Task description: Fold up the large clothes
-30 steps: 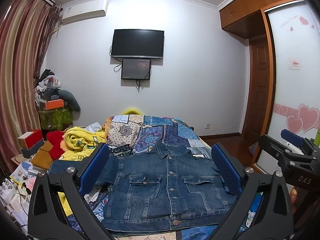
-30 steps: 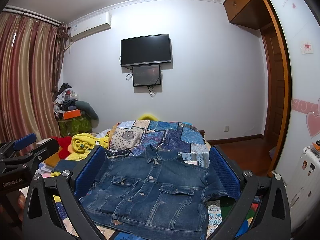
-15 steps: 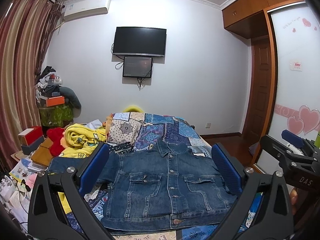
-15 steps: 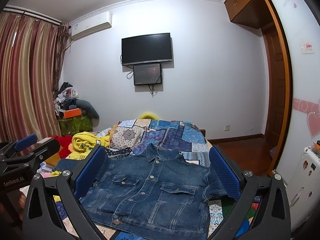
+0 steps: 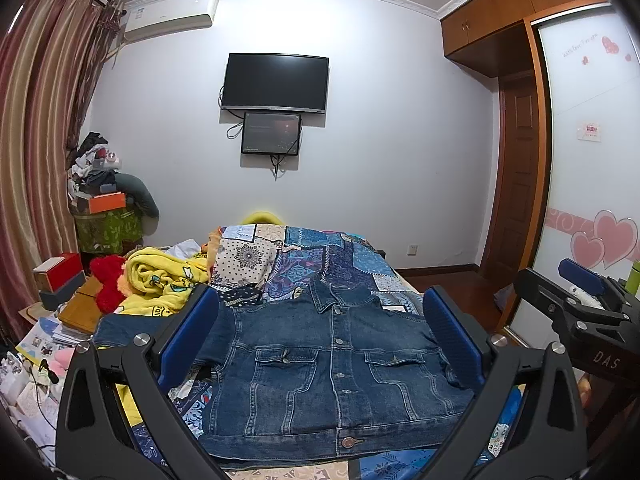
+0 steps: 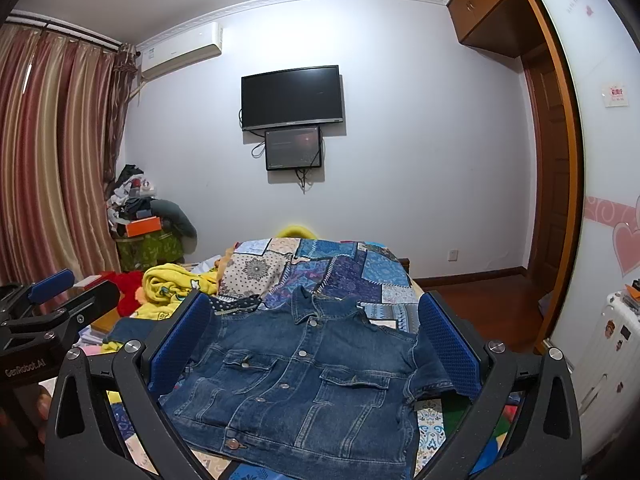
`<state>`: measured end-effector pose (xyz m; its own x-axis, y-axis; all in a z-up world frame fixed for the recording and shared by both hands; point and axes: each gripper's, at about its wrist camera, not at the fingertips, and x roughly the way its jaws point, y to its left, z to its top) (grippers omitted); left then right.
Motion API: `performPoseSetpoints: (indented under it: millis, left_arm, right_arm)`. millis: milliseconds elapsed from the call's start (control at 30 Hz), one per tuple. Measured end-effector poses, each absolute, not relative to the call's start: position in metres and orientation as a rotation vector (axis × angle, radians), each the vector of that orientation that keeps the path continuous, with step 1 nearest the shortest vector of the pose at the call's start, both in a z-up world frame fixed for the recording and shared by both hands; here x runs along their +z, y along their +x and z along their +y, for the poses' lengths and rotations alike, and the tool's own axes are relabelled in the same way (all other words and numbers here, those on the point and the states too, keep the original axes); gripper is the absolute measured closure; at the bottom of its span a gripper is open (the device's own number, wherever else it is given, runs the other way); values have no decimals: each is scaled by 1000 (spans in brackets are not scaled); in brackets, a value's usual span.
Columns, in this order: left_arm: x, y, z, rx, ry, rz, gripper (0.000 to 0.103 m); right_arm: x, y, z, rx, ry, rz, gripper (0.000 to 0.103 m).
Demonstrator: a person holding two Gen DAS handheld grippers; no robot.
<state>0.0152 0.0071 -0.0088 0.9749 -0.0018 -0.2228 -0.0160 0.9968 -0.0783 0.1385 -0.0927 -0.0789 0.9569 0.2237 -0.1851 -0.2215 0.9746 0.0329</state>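
Dark blue denim jacket (image 5: 332,364), buttoned, front up, spread flat on the bed (image 5: 320,256), collar toward the far end, hem at the near edge, left sleeve stretched toward the left edge

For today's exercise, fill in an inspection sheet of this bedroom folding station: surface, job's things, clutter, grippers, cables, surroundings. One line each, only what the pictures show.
Surface: bed under a blue patchwork quilt.
Job's things: dark blue denim jacket lying front up, buttoned, collar towards the far wall; not yet folded.
Clutter: crumpled yellow printed blanket and red plush toy on the bed's left; stacked boxes and papers beside them.
Grippers: left gripper and right gripper both open, above the jacket, holding nothing.
Cables: black leads hanging below the small wall screen.
Surroundings: black wall television, white air conditioner, striped curtains, wooden door.
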Motion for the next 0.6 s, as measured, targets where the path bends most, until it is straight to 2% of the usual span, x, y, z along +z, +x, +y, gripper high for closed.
performPoseSetpoints:
  millis: [600]
  left_arm:
    - [-10,15,10,15,-82,226,0]
  right_arm:
    - [-80,143,-93,226,9,200,0]
